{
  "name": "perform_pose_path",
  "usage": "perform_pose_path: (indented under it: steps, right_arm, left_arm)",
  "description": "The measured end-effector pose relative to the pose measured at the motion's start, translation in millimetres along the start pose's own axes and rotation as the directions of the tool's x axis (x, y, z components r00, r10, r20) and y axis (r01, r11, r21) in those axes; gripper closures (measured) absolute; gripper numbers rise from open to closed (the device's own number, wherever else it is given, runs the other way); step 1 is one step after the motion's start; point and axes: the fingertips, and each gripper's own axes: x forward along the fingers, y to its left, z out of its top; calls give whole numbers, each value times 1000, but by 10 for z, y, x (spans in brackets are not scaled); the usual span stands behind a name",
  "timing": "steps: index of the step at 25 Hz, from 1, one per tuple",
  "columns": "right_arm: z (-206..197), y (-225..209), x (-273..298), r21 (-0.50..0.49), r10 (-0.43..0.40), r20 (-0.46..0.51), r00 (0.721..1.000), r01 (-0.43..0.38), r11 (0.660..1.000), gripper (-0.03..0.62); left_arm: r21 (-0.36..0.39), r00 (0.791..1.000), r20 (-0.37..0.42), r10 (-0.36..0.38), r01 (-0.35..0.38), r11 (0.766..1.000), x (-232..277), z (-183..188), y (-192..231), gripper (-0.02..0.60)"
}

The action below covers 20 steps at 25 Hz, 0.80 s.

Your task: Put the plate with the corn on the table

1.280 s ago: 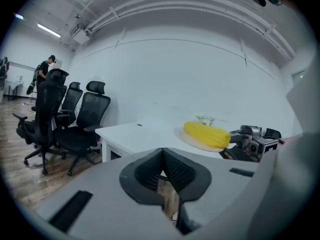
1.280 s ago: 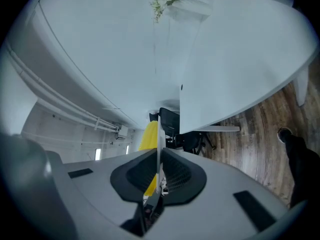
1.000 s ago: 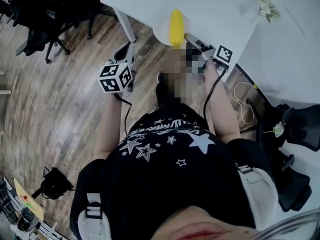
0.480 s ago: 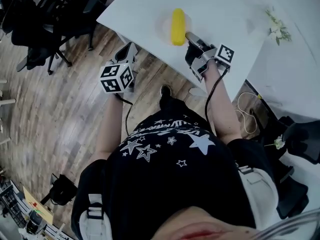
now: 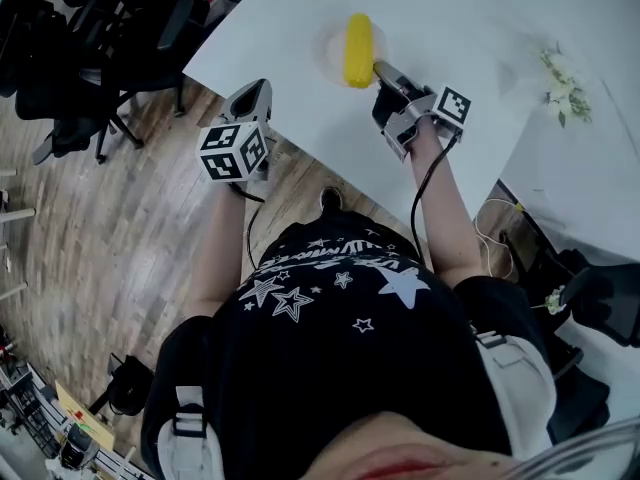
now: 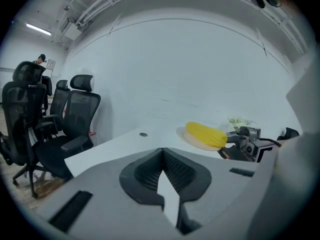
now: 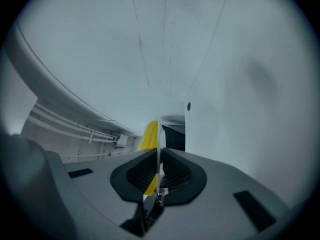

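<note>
Over the table (image 5: 470, 28), inside its near edge, the plate (image 5: 333, 56) carries the corn (image 5: 358, 50), long axis pointing away from us. Our right gripper (image 5: 381, 70) clamps the plate's rim, bare tabletop beyond; our left gripper (image 5: 254, 94) hangs closed and empty beside the edge.

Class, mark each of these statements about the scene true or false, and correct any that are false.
1. The right gripper has its jaws closed on the rim of the plate. True.
2. The corn lies straight on the table with no plate under it. False: it lies on the plate.
3. The left gripper grips the corn. False: its jaws are together with nothing between them, and it is apart from the plate.
4. Black office chairs stand on the wooden floor beside the table. True.
5. In the head view the plate shows against the wooden floor. False: it shows against the white table.
</note>
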Motion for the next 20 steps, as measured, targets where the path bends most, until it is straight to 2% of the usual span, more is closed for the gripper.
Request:
perform_pose_path:
  steps: [4, 11, 20]
  right_arm:
    - [167, -51, 190, -20, -12, -5, 1000, 12, 1000, 566]
    - [338, -96, 388, 9, -14, 21, 1000, 14, 1000, 565]
    - [594, -202, 772, 3, -44, 132, 990, 44, 999, 565]
  left_arm:
    - [2, 1000, -2, 1, -1, 1000, 215, 95, 92, 575]
    - [17, 999, -32, -12, 13, 1000, 464, 178, 200, 575]
    - [54, 989, -66, -132, 135, 989, 1164, 434, 527, 575]
